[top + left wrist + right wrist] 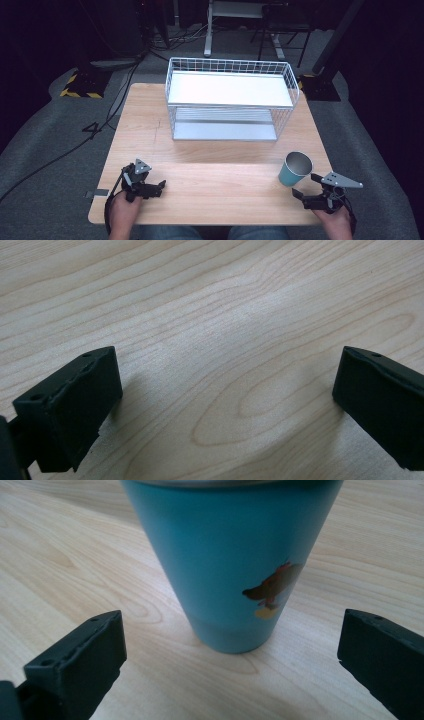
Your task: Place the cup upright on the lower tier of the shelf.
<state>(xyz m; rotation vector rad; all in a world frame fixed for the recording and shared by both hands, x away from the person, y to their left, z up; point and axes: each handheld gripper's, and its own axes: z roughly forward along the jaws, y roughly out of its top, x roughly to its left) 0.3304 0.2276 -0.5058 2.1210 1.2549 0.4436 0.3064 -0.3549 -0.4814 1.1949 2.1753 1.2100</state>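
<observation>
A teal cup (pixel 296 169) with a silver inside stands upright at the table's right front. In the right gripper view the cup (pixel 235 560) is close ahead and carries a small brown animal picture. My right gripper (pixel 306 186) rests just behind the cup, open, with its jaws wide apart and nothing between them (pixel 232 655). At the left front of the table, my left gripper (pixel 160 187) is open over bare wood (pixel 227 385), holding nothing.
A white wire rack (pixel 231 98) with two shelves stands at the far middle of the wooden table (pixel 215 185). Grey carpet, cables and stand legs lie beyond the table. A hand holds each gripper at the near edge.
</observation>
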